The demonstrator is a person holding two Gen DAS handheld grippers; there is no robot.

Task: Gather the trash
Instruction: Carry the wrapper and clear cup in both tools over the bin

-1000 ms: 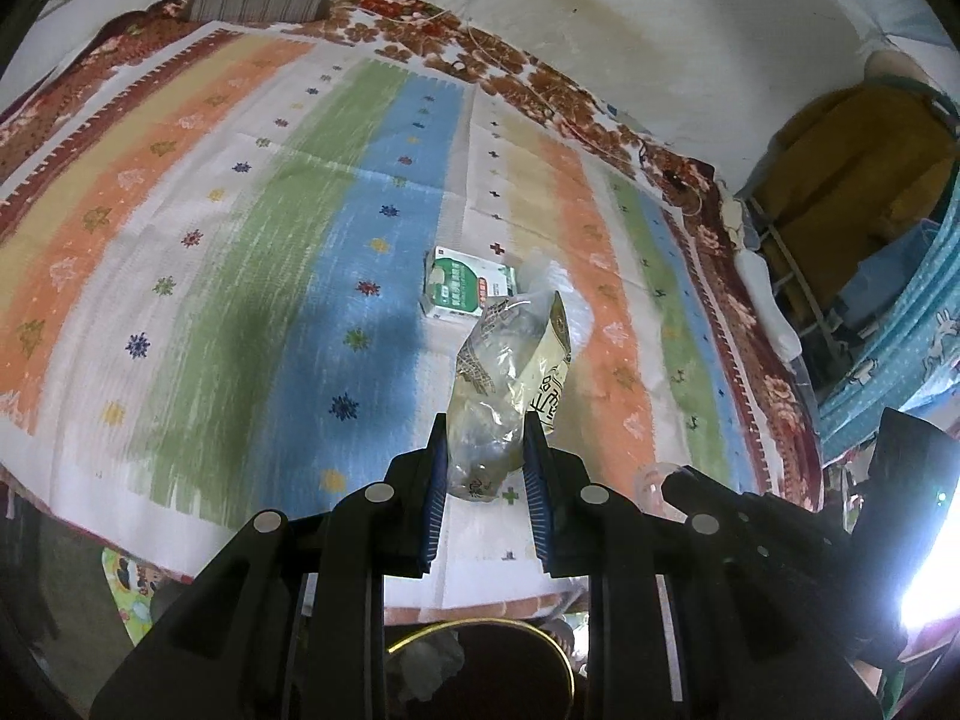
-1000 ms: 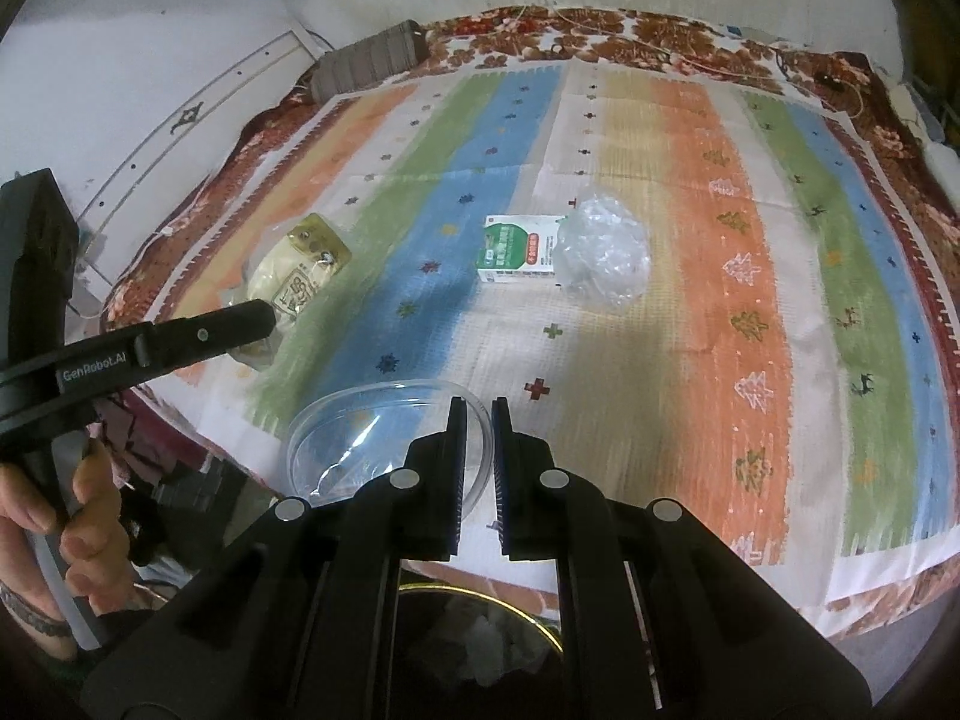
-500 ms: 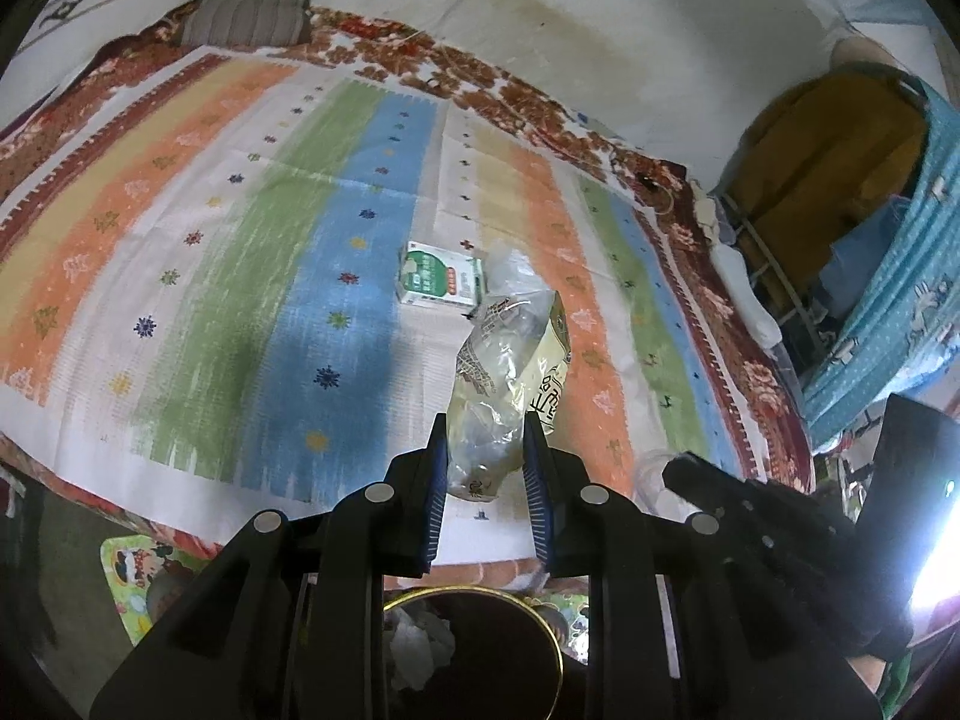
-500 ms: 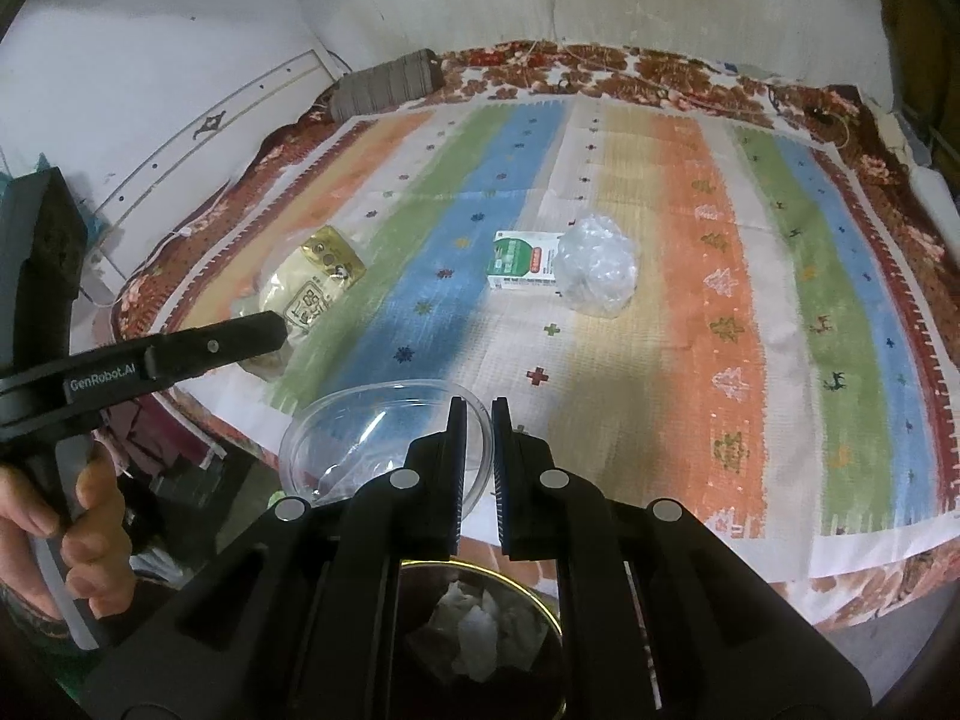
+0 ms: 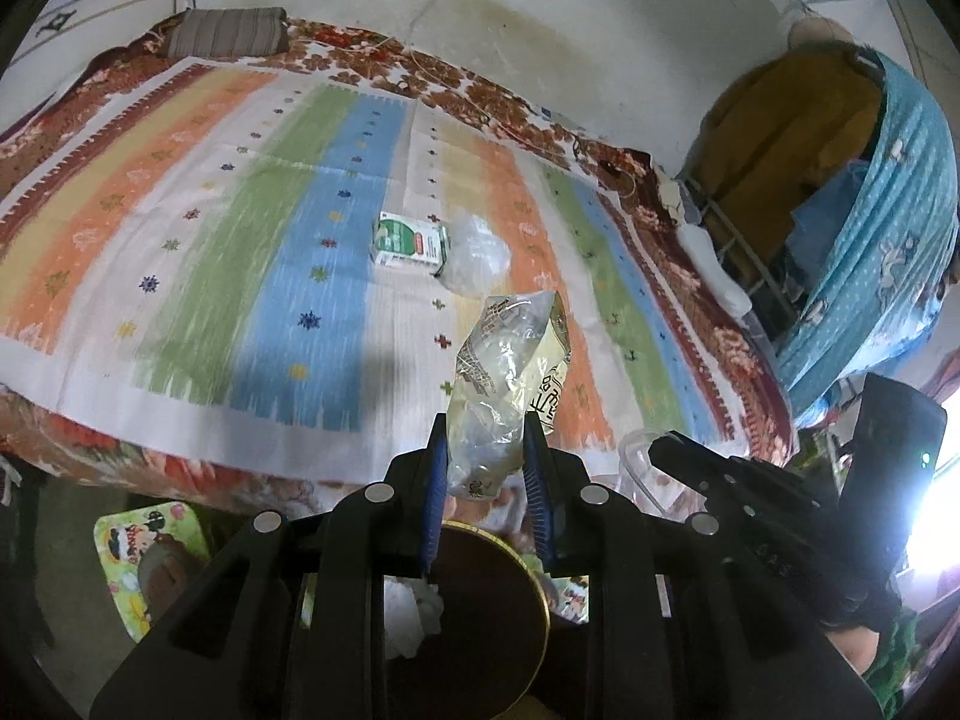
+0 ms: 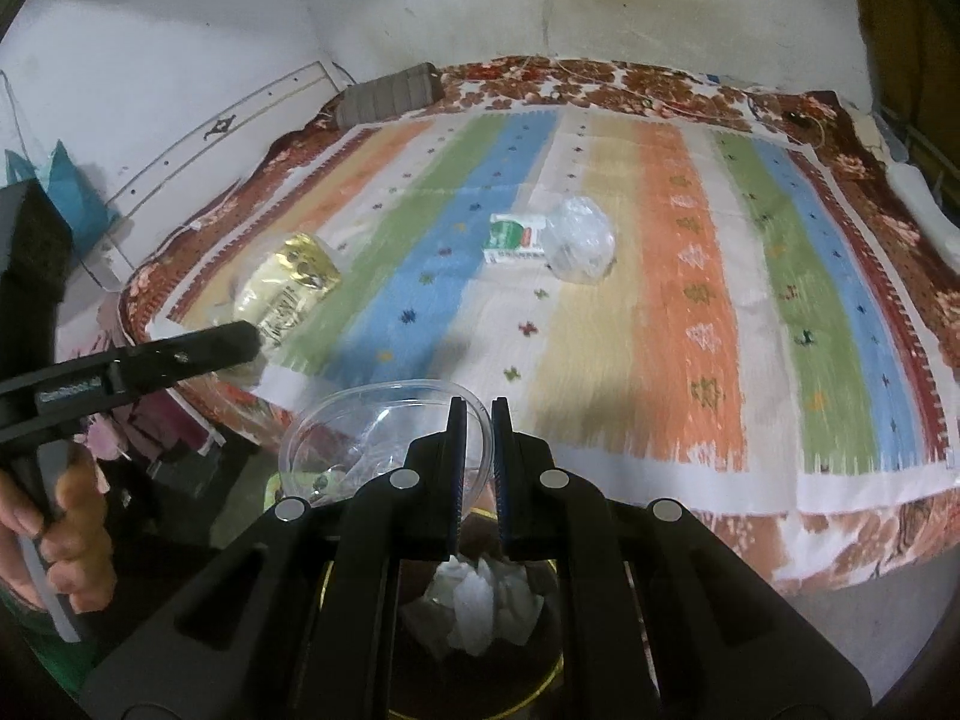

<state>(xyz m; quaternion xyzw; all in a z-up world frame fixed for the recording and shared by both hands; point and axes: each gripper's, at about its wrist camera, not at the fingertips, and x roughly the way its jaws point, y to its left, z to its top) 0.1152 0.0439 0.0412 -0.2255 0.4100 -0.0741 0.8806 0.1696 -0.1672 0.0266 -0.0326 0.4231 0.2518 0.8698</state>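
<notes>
My left gripper point(image 5: 483, 456) is shut on a crumpled yellow and clear snack bag point(image 5: 510, 378), held upright off the bed's front edge above a round gold-rimmed trash bin point(image 5: 480, 612). The bag also shows in the right wrist view point(image 6: 288, 288). My right gripper point(image 6: 477, 420) is shut on the rim of a clear plastic bowl-shaped container point(image 6: 366, 438), above the same bin point(image 6: 480, 600), which holds white crumpled tissue. A green and white carton point(image 5: 408, 243) and a crumpled clear plastic bag point(image 5: 474, 255) lie mid-bed.
The bed has a striped multicolour sheet point(image 6: 690, 276) with a floral blanket border. A grey pillow point(image 5: 225, 30) lies at the far corner. A patterned mat point(image 5: 150, 558) lies on the floor beside the bin. A blue curtain point(image 5: 870, 228) hangs at the right.
Both grippers have pulled back from the bed with their loads. The bin has come into fuller view below them. The carton and clear bag have stayed in place.
</notes>
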